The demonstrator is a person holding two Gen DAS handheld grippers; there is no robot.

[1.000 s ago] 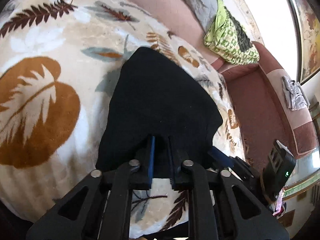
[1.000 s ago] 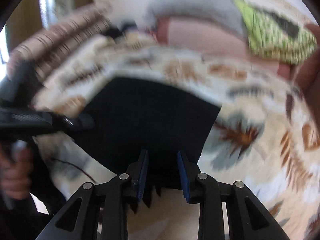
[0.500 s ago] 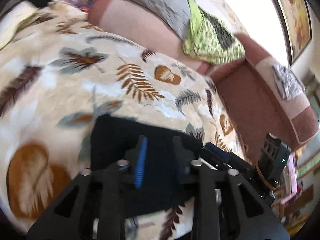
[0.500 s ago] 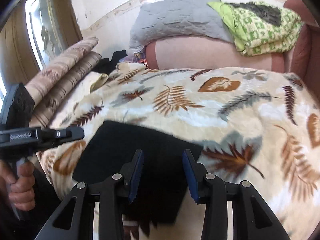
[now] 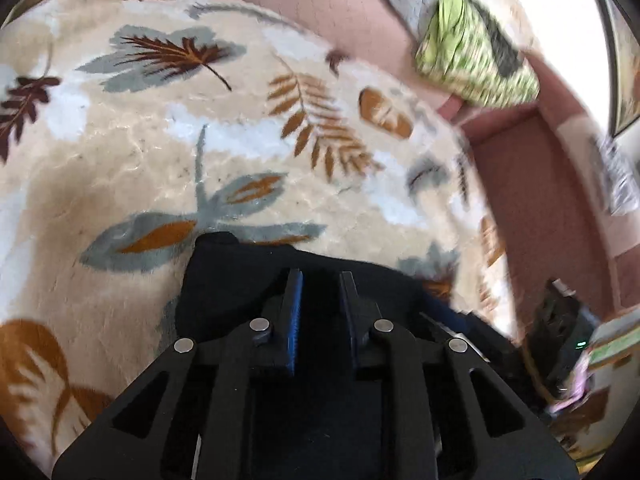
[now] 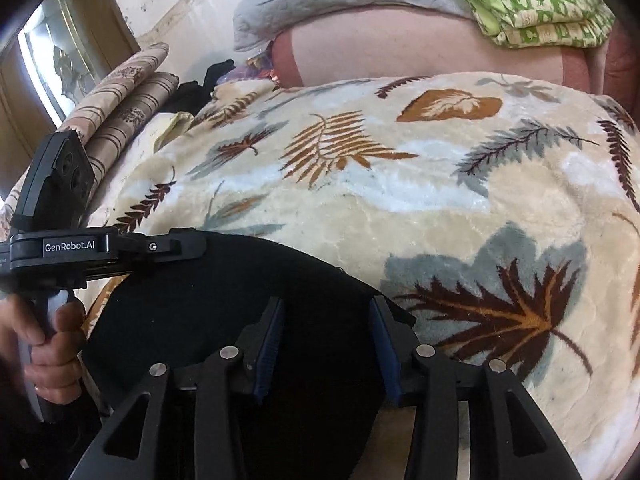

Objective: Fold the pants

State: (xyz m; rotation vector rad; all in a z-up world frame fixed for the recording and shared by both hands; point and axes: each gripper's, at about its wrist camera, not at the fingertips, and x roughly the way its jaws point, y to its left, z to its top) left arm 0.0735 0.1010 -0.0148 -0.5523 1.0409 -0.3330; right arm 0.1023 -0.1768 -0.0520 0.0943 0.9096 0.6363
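Both grippers have let go: your left gripper is narrowing empty, your right gripper widening, over the folded black pants, so that fold looks finished.

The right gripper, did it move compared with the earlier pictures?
Yes. The right gripper pulled back toward the near edge of the black pants; the pink couch back now looks nearer. Its jaws are opening.

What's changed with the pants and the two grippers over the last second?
Both views slid back: the black pants now fill less of each. The right gripper is opening wider over them; the left gripper, shut before, shows a gap and is closing. The pants stay on the leaf-print blanket.
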